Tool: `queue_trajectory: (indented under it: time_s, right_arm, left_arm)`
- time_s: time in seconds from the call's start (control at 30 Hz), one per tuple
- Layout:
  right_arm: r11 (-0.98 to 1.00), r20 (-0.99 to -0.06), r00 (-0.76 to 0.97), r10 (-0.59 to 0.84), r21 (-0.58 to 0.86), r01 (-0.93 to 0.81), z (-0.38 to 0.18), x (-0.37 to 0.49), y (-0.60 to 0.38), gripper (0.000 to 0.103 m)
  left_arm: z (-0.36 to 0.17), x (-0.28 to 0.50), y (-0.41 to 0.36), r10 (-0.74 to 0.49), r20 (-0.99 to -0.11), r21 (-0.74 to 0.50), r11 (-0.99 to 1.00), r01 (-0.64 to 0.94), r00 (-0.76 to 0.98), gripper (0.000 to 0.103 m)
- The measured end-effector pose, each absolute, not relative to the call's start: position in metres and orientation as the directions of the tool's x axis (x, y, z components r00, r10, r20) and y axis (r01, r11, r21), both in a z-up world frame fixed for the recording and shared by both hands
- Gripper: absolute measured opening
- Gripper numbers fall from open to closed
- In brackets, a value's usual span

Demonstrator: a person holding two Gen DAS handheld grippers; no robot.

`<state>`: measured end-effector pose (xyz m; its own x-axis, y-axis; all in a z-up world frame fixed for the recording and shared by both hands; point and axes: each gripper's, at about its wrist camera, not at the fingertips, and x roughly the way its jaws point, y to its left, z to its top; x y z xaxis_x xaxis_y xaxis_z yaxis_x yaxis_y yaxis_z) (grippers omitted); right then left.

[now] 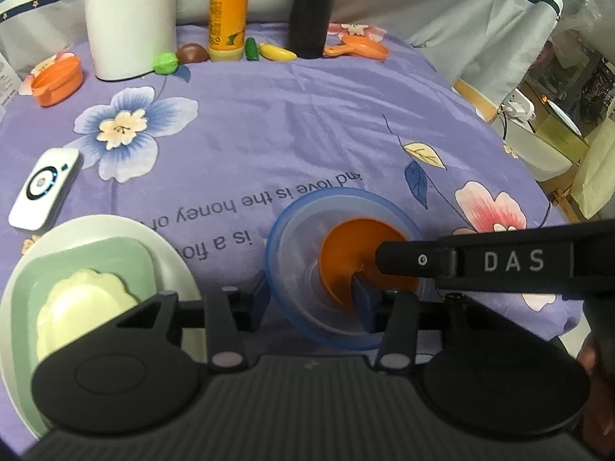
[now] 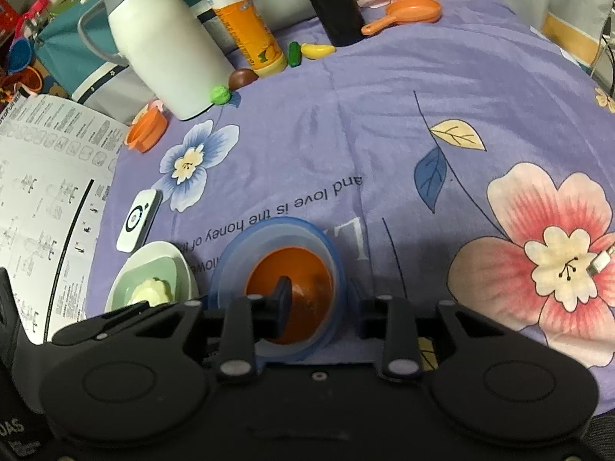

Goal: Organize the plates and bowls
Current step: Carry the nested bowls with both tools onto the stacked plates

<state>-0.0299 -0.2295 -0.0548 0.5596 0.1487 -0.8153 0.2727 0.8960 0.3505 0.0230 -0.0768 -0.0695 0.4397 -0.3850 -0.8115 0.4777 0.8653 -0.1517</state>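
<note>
A clear bowl with a blue rim (image 1: 296,242) (image 2: 238,253) sits on the purple floral cloth, with a small orange bowl (image 1: 346,242) (image 2: 303,269) nested inside it. My left gripper (image 1: 311,299) straddles the near wall of the blue-rimmed bowl, one finger inside, one outside. My right gripper (image 2: 319,307) straddles the same bowl's right wall, left finger inside the orange bowl; its finger (image 1: 480,265) shows in the left wrist view. A white plate (image 1: 180,265) (image 2: 184,265) at the left holds a green square dish (image 1: 130,257) and a pale flower-shaped dish (image 1: 84,303).
At the back stand a white jug (image 1: 130,19), an orange bottle (image 1: 226,7), a black cylinder (image 1: 311,7), toy fruit, an orange toy pan (image 1: 357,48) and an orange cup (image 1: 57,80). A white remote (image 1: 46,188) lies left. A printed sheet (image 2: 42,199) lies beyond.
</note>
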Motion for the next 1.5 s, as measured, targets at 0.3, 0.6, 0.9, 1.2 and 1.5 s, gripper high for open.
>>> queue_trajectory:
  time_s: [0.3,0.6,0.9,1.2,1.5]
  right_arm:
    - [0.916,-0.815,0.557,0.161,0.334,0.224,-0.035,-0.016,-0.205,0.031]
    - [0.936,-0.804,0.557,0.207,0.329,0.126,-0.013,0.005,-0.154,0.031]
    - [0.939,-0.810,0.519,0.274,0.341,0.036,-0.007,0.025,-0.097,0.031]
    - [0.947,-0.828,0.479,0.291,0.319,-0.024,-0.014,0.037,-0.053,0.031]
    - [0.950,-0.849,0.444,0.285,0.311,-0.015,-0.028,0.039,-0.047,0.031]
  left_arm:
    - [-0.045,0.030,-0.047,-0.359,-0.799,-0.152,0.897,0.416,0.483,0.044]
    - [-0.026,0.033,0.004,-0.307,-0.785,-0.140,0.934,0.329,0.538,0.044]
    - [-0.021,0.033,0.058,-0.259,-0.782,-0.136,0.958,0.251,0.567,0.044]
    - [-0.033,0.034,0.088,-0.233,-0.802,-0.141,0.969,0.205,0.550,0.044]
    - [-0.047,0.038,0.092,-0.234,-0.823,-0.148,0.968,0.202,0.517,0.044]
